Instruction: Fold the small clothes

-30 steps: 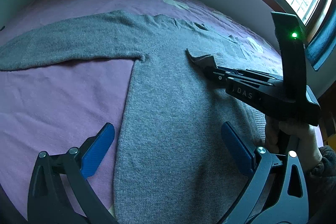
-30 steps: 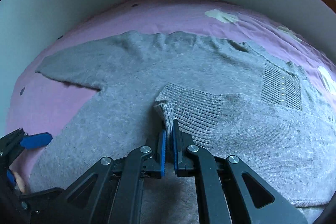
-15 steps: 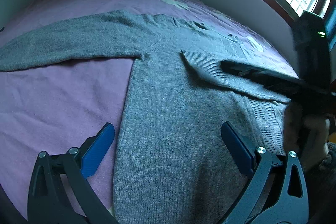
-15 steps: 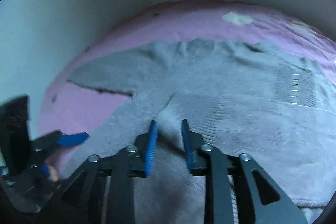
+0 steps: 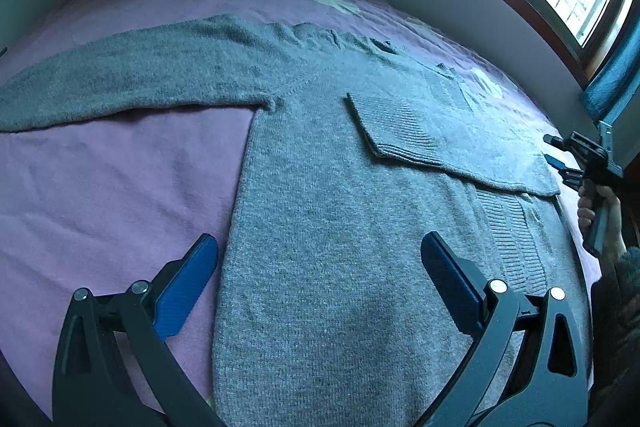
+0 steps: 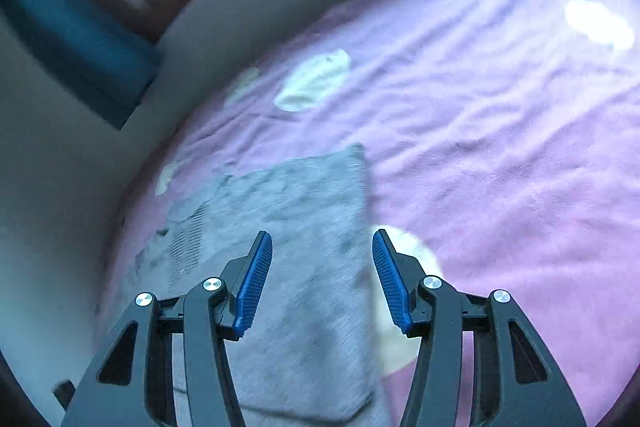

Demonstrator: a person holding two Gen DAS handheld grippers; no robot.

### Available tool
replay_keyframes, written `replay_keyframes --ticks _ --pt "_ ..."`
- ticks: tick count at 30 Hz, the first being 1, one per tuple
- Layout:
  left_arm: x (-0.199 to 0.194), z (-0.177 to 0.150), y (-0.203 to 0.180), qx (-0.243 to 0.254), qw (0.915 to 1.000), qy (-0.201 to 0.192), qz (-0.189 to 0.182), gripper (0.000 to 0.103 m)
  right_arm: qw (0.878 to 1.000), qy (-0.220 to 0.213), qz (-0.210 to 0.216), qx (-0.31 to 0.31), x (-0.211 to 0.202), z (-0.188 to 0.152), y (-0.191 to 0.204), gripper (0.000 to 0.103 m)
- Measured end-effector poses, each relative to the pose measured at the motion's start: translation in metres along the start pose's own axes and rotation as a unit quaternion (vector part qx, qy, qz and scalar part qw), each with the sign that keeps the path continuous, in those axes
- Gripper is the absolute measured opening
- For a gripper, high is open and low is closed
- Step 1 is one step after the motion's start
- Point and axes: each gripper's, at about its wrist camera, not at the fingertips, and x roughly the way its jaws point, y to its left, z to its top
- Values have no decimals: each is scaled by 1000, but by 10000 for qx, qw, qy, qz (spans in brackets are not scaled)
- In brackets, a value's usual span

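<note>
On wrinkled purple bedspread [image 5: 100,187], fuzzy grey knit sweater [image 5: 320,227], ribbed cuff [image 5: 388,127].

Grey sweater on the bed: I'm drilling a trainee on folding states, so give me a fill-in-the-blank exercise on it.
1. The grey sweater lies on a ____ bedsheet.
2. One sleeve is folded across the sweater's ____.
3. The other sleeve lies stretched out ____ on the sheet.
4. The left claw and right claw are both ____.

Missing words: purple; body; flat; open
</note>
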Motion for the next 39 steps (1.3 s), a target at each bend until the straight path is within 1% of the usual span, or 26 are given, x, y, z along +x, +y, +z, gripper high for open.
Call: replay_keyframes --ticks 2,3,4,5,6,8,10,12,15,17,19,21,22,25,26,28,30,31,32,33,35,37,39 --pt "1 0 0 -8 10000 5 -3 101 9998 64 174 29 11 6 0 53" --pt "1 0 1 -15 10000 8 -7 101 9998 105 156 49 18 9 -1 52" --pt "2 0 1 -17 10000 8 -10 101 9998 139 90 62 22 10 -1 40" --pt "2 0 1 -17 10000 9 -12 101 9997 227 -59 91 30 12 -4 14" --pt "2 0 1 -18 10000 9 -12 101 9994 259 -160 181 35 13 -10 9" --pt "2 0 1 -17 10000 9 -13 101 9986 203 113 478 38 17 -27 6" --pt "2 -1 1 -25 10000 13 -25 101 9968 176 349 695 35 16 -34 6" --pt "1 -1 2 -25 10000 3 -31 101 9968 232 414 651 31 13 -32 8" --pt "2 -1 3 -35 10000 2 -45 101 9962 285 575 585 14 3 -31 13" --pt "2 -1 3 -35 10000 5 -46 101 9960 374 647 491 2 -11 -28 31" --pt "3 -1 3 -30 10000 14 -37 101 9966 537 545 320 -5 -25 -26 31" --pt "3 -1 2 -23 10000 16 -27 101 9967 683 370 219 -10 -39 -27 16" --pt "3 -1 2 -21 10000 25 -21 101 9969 673 366 172 -11 -42 -29 11" --pt "3 -1 1 -6 10000 32 -4 101 9960 648 522 321 -20 -45 -31 12" --pt "3 0 1 -7 10000 34 -6 101 9961 639 529 307 -19 -44 -30 15" --pt "3 0 1 -21 10000 38 -21 101 9971 561 482 183 -36 -55 -27 18" --pt "2 0 1 -24 10000 22 -37 101 9975 501 476 133 -53 -66 -27 31" --pt "2 0 1 -29 10000 25 -45 101 9982 449 388 88 -67 -74 -28 41" --pt "2 0 2 -33 10000 27 -50 101 9988 386 285 11 -80 -83 -29 47" --pt "2 0 2 -30 10000 28 -50 101 9992 343 176 -77 -91 -90 -30 50" --pt "3 -1 2 -12 10000 44 -36 101 9991 258 -175 -275 -116 -108 -34 61" --pt "3 -1 1 -4 10000 68 -19 101 9975 164 -546 -427 -134 -124 -39 65" --pt "4 0 0 20 10000 79 -5 101 9953 48 -826 -504 -152 -141 -48 65"
